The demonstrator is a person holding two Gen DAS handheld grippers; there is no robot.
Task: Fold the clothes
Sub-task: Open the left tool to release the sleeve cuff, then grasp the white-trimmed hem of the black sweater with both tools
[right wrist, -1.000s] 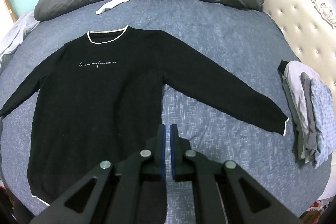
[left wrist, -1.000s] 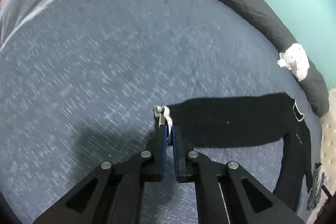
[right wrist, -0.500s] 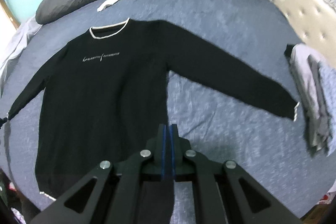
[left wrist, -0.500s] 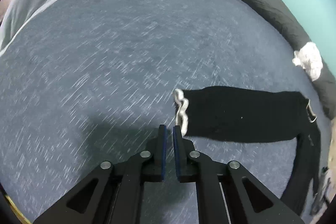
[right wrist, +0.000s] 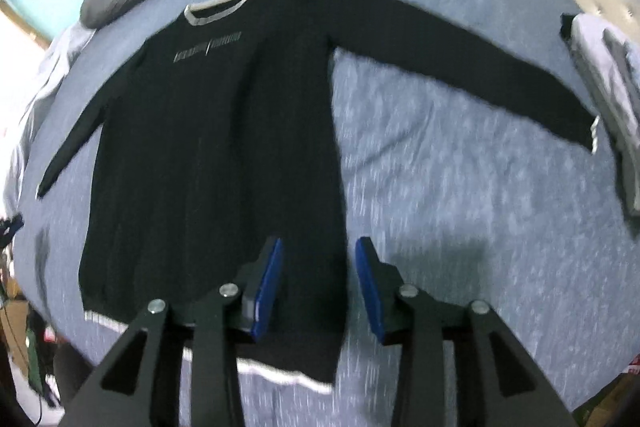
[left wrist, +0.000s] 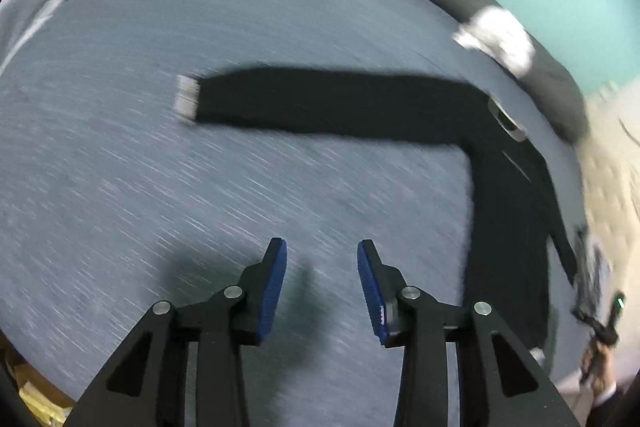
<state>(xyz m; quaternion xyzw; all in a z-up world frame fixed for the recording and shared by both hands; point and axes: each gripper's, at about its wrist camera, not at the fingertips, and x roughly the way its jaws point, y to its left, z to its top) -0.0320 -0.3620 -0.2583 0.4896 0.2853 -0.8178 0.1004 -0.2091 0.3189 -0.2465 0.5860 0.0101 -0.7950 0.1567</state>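
Grippers both gape, holding nothing: right gripper (right wrist: 318, 281) hovers over the lower right side of the black long-sleeved knit sweater (right wrist: 224, 131), spread flat, face up, on the blue-grey bedspread (right wrist: 460, 187); left gripper (left wrist: 322, 281) faces its outstretched sleeve (left wrist: 320, 105), long axis crosswise, white cuff (left wrist: 187, 99) leftward. Motion blur obscures the chest lettering; the folded grey pile (right wrist: 608, 99) is edge-cropped.

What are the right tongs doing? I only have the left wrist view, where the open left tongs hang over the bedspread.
Observer: The right tongs are open and grip nothing; the side edge of the sweater shows between them.
Operator: How does the other sleeve lie?
Observer: That sleeve is stretched out flat, with its cuff next to a stack of folded clothes.
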